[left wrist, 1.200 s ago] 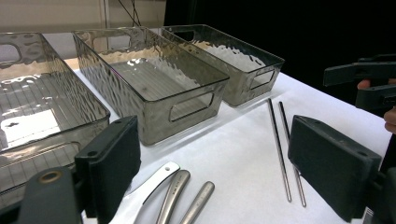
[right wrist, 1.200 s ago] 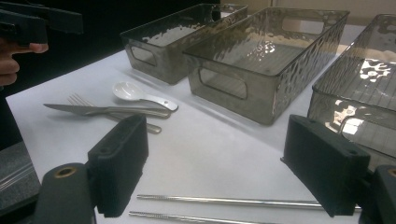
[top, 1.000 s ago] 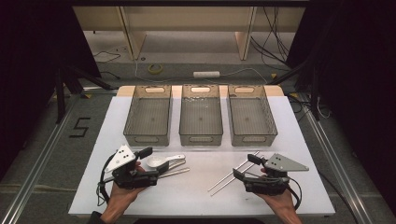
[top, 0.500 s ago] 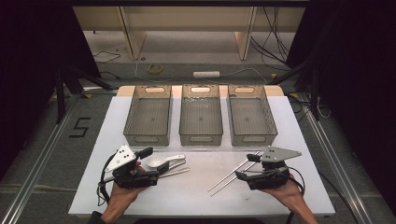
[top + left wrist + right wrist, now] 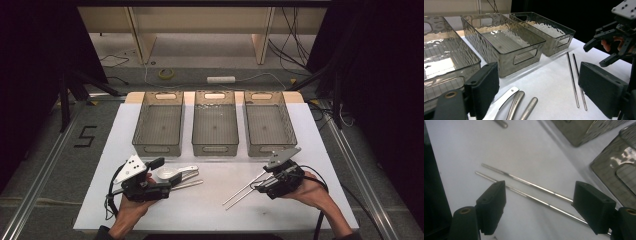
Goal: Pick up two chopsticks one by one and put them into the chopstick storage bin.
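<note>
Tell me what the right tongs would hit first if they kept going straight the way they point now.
Most likely the pair of thin metal chopsticks lying on the white table. The right tongs stand open just above them, with both sticks crossing the gap between the jaws. Depth is hard to judge, but nothing else lies in between.

1. White tabletop point(image 5: 320, 150) on a grey floor point(image 5: 45, 150) marked "5" point(image 5: 86, 136)
2. Light wooden furniture legs point(image 5: 136, 37) beyond, with loose cables point(image 5: 295, 35), a tape roll point(image 5: 166, 74) and a white power strip point(image 5: 221, 79)
3. Dark surroundings on both sides
</note>
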Demonstrator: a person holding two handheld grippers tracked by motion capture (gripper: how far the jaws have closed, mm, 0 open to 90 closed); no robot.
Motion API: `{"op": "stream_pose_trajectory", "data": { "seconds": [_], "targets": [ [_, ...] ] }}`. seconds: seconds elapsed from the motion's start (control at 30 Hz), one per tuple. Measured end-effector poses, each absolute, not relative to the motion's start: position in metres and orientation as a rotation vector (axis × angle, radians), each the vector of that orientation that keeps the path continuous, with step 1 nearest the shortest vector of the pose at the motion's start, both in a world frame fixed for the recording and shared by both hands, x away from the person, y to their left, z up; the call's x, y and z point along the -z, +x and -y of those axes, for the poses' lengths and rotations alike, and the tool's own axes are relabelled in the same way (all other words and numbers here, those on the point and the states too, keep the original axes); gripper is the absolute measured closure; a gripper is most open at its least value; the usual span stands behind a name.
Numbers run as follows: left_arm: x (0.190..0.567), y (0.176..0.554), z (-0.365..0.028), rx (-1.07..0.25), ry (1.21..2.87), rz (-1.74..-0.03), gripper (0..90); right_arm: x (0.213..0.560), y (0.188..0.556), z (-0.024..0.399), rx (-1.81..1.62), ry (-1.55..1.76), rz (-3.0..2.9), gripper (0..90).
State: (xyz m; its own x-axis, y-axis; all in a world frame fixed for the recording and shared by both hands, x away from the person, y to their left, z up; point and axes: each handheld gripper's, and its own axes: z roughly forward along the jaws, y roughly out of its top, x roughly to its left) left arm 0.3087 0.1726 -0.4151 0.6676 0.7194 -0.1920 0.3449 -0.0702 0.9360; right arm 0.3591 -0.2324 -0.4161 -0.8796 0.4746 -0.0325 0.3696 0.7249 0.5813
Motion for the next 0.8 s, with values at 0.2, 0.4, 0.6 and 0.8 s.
{"op": "stream_pose_trajectory", "data": {
  "seconds": [0.2, 0.4, 0.6, 0.8],
  "targets": [
    [0.415, 0.308, -0.173, -0.384, 1.679, -0.874, 16.7, 0.426, 0.373, 0.225, -0.677, 0.594, -2.845, 30.3],
    [0.415, 0.308, -0.173, -0.382, 1.672, -0.877, 16.7, 0.437, 0.384, 0.221, -0.556, 0.532, -2.901, 33.4],
    [0.415, 0.308, -0.172, -0.382, 1.675, -0.875, 16.7, 0.445, 0.390, 0.218, -0.457, 0.453, -2.929, 37.6],
    [0.415, 0.308, -0.172, -0.383, 1.678, -0.874, 16.7, 0.452, 0.397, 0.216, -0.410, 0.414, -2.942, 42.5]
  ]
}}
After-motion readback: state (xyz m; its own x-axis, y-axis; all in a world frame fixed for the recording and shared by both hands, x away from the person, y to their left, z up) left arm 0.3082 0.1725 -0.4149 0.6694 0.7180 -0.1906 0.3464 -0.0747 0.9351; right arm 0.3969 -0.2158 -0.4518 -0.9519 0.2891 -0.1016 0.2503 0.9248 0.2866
